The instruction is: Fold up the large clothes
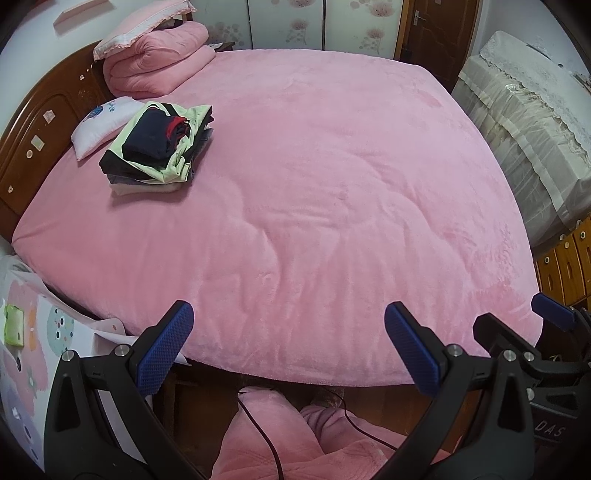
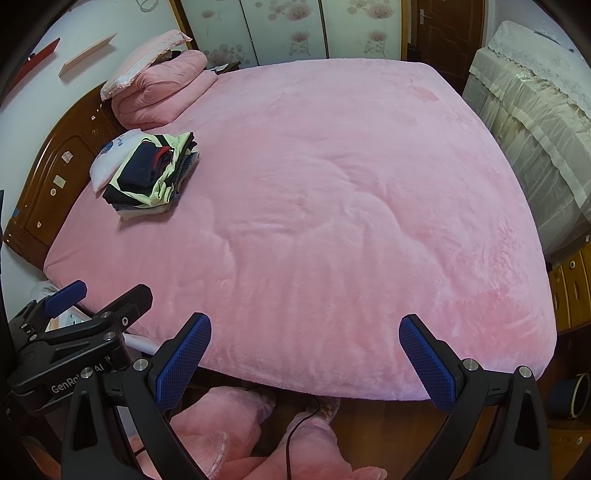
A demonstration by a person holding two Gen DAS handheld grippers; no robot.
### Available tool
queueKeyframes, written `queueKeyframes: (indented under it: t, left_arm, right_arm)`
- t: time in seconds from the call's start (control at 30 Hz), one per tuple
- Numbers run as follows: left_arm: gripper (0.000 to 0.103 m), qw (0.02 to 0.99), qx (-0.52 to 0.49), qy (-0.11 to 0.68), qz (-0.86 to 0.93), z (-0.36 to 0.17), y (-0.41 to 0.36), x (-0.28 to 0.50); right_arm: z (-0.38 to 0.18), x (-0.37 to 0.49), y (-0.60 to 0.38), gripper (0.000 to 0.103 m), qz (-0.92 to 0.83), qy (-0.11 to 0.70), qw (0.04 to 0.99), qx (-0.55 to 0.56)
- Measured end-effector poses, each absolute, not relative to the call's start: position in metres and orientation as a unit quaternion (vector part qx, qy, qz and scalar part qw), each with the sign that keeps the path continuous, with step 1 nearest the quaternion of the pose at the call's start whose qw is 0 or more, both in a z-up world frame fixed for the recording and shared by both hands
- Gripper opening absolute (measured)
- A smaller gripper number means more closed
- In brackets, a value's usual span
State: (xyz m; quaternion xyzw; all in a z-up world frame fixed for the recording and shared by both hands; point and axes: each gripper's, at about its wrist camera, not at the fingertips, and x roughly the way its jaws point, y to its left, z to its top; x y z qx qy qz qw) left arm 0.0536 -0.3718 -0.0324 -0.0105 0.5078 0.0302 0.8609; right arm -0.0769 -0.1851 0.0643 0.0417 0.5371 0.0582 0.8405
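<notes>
Both the left gripper (image 1: 289,345) and right gripper (image 2: 304,360) hover with fingers spread wide and empty over the bed's (image 1: 332,184) near edge, while the clothes pile (image 1: 157,144) sits far off to the left by the headboard (image 1: 40,147), nearer the left gripper.

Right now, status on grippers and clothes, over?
Left gripper open, empty. Right gripper open, empty. Stack of folded clothes beside white pillow near headboard. No unfolded garment on the bed.

Pink-covered bed (image 1: 314,184), wooden headboard (image 1: 44,140) — floral wardrobe doors (image 1: 288,22), wooden door (image 1: 436,33)
</notes>
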Motion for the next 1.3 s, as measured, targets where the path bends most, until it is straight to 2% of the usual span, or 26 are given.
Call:
queueKeyframes:
  t: [1.3]
  left_arm:
    - [0.102,0.857,-0.004,0.513,0.033,-0.0372,-0.3682,0.0554]
  right_arm:
    - [0.0597,-0.0796,-0.1815,0.103,0.057,0.542,0.837,0.047]
